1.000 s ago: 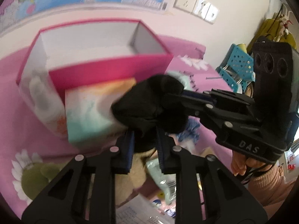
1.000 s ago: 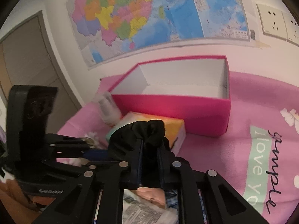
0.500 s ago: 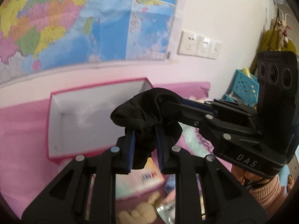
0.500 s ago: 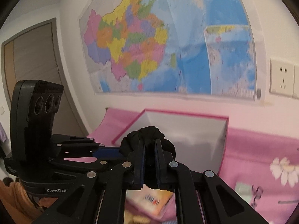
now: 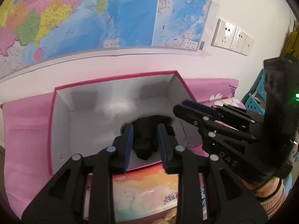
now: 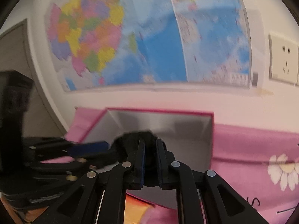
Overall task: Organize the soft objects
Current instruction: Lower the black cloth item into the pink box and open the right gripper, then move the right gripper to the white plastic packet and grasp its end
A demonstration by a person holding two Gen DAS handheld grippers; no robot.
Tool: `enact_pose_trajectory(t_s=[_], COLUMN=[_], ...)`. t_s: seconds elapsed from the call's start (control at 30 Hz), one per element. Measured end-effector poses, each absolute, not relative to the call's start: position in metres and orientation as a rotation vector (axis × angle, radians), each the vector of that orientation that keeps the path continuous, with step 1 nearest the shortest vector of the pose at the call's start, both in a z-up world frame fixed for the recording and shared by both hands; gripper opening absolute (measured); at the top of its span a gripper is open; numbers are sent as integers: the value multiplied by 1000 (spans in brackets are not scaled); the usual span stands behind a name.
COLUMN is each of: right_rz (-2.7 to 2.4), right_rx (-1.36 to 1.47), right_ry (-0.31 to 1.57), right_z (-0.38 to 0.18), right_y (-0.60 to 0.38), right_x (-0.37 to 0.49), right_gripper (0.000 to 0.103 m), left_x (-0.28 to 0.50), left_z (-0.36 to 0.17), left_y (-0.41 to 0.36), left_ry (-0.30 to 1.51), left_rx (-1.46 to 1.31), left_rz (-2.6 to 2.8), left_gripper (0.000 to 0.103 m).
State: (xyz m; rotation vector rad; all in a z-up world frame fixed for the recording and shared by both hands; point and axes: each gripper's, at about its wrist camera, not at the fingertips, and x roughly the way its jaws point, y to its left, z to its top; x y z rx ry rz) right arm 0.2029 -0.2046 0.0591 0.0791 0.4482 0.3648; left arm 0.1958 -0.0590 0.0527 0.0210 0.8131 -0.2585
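Both claws were opening over the pink box, left claw already clear of the black cloth (dropped inside), right claw apparently still pinching it.

Soft, even indoor light fills both views, with no glare. The left wrist view is mostly sharp; beyond its fingers the pink box holds faint grey shadows on its white walls. The right wrist view is motion-blurred, the wall map above its fingers smeared. Fisheye bends both edges into dark corners.
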Motion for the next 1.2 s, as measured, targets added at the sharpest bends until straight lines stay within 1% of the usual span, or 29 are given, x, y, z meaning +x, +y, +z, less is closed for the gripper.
enact_pose_trajectory(t_s=[0.03,0.07,0.1,0.13,0.37,0.5,0.6,0.87,0.93,1.07,1.2], right_rz=[349,339,326,309,290,229,257,307,317,351,463], right_rx=[83,83,82,81,38,168,245,211,243,248,204], right_ry=[467,481,480,472,505,474,563,570,572,533,525], right_z=[54,50,49,48,32,27,13,7,9,13,18], right_y=[-207,-208,-210,-212,-222,-250,-258,-242,-241,-244,-240], right_x=[205,206,205,201,186,180,193,185,185,159,120], right_gripper=[21,25,32,35,36,36,40,40,40,40,46], left_x=[191,188,184,179,157,153,149,126,117,92,64], left_z=[55,56,59,62,68,65,63,58,57,50,38], left_y=[-57,-55,-52,-48,-23,-18,-16,-5,1,9,18], left_ry=[795,782,763,750,709,718,722,721,724,733,753], left_rx=[28,32,36,37,3,-15,-21,-32,-39,-30,-31], left_rz=[-255,-252,-245,-239,-236,-244,-254,-260,-263,-308,-335], left_gripper=[42,46,47,47,47,47,47,47,47,47,47])
